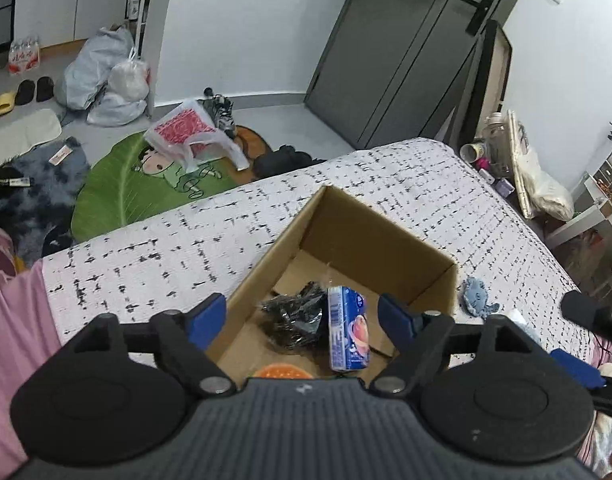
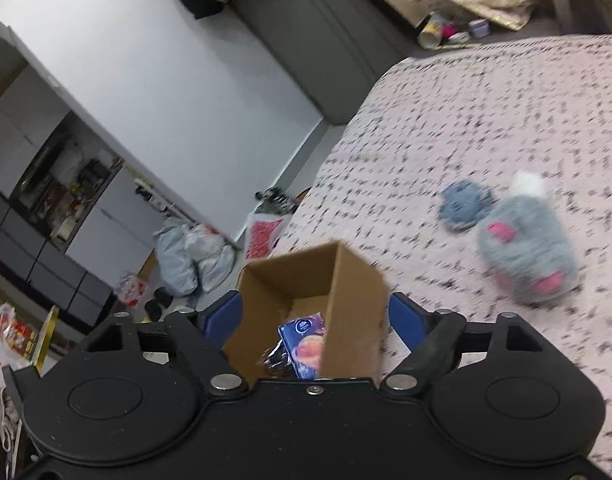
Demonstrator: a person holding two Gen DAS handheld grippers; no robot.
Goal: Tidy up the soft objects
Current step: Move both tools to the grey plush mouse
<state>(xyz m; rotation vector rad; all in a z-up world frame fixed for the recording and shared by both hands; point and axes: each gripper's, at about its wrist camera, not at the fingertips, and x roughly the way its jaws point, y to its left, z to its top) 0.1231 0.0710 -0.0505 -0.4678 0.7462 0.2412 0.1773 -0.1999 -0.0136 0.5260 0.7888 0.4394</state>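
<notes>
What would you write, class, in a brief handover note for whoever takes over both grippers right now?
Left gripper: open, empty, above the cardboard box.
Right gripper: open, empty, also at the box.
Done: blue tissue pack and black crinkly packet lie in the box.
Left: grey plush toy and small blue plush lie on the bed cover, outside the box.

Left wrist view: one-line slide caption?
Open left gripper above cardboard box holding blue pack and dark wrapper, on the bed.

White walls [image 1: 234,32]; grey door [image 1: 390,52]
</notes>
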